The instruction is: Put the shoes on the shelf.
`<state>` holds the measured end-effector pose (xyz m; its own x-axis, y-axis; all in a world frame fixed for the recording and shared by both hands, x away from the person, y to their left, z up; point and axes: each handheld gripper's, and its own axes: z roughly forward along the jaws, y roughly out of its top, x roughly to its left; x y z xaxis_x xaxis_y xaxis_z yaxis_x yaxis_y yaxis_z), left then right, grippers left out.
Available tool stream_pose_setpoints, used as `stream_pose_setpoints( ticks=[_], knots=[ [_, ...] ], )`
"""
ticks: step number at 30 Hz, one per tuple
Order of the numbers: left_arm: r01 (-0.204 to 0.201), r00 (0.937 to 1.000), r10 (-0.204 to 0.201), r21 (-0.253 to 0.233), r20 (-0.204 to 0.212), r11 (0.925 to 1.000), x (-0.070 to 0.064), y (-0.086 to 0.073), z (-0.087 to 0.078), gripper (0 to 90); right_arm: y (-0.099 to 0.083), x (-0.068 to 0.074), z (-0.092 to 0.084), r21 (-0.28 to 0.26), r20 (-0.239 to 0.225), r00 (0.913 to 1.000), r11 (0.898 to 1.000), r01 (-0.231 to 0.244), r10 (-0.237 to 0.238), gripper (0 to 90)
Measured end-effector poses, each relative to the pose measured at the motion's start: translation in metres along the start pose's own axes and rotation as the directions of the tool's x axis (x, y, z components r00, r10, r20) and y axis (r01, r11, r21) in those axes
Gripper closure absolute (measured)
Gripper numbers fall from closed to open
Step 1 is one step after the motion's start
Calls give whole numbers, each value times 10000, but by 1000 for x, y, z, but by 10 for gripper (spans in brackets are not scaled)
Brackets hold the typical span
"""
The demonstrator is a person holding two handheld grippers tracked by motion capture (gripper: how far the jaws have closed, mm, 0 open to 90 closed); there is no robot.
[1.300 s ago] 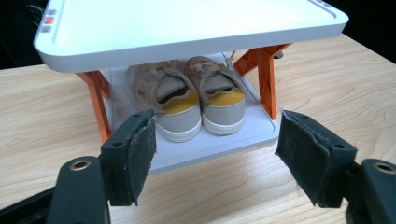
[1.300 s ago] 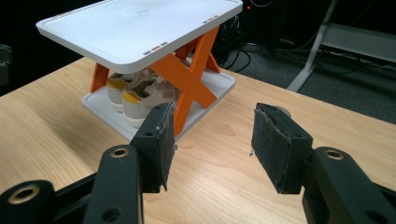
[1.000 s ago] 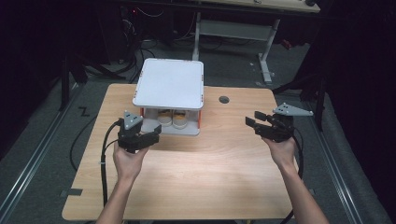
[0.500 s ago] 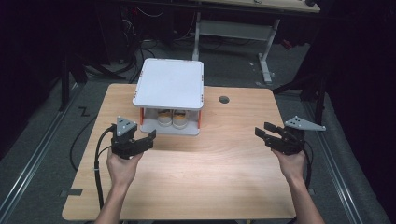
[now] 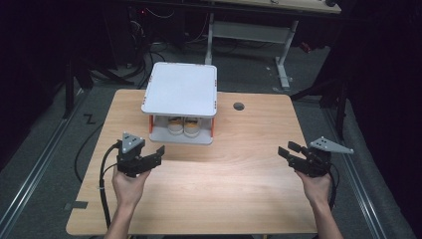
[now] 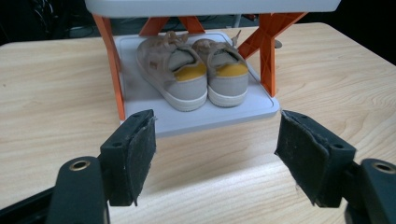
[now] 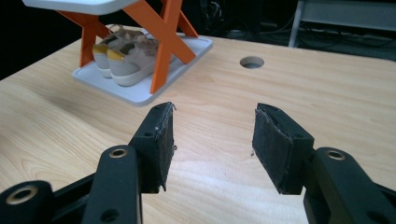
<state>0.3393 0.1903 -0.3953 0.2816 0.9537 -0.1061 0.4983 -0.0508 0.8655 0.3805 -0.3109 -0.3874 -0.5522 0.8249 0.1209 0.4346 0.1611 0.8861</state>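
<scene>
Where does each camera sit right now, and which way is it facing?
High view: above the near edge, looking down on the wooden table; both forearms, left tongs, right tongs.
Left gripper view: on the left tongs, facing the beige shoes' heels.
Right gripper view: on the right tongs, facing across the table.
Shared: white-and-orange shoe rack.

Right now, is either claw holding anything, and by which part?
Nothing is held. The left claw and the right claw are both open and empty; the shoes sit untouched on the rack.

Lab/test rig: dark room w/ floor cables (image 5: 164, 47), metal-frame desks (image 5: 278, 35).
</scene>
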Motion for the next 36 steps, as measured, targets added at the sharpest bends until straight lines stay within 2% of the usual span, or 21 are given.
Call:
stream_pose_setpoints(
  ticks=[7,12,20,36],
  knots=[
    [109,9999,-108,221,-51,9997,4,-12,2,286,-17,-6,-1,198,146,9992,9991,-362,359,478],
    [331,9994,-328,439,-64,9985,7,-20,7,286,-29,-12,1,404,317,9979,9975,-586,573,473],
    [437,9990,-427,922,-121,9948,10,-34,18,286,-42,-19,6,590,559,9951,9946,-851,818,473],
    [698,9960,-600,1595,-654,9847,21,-55,44,284,-59,-28,34,1487,1314,9893,9854,-824,629,474]
  ],
)
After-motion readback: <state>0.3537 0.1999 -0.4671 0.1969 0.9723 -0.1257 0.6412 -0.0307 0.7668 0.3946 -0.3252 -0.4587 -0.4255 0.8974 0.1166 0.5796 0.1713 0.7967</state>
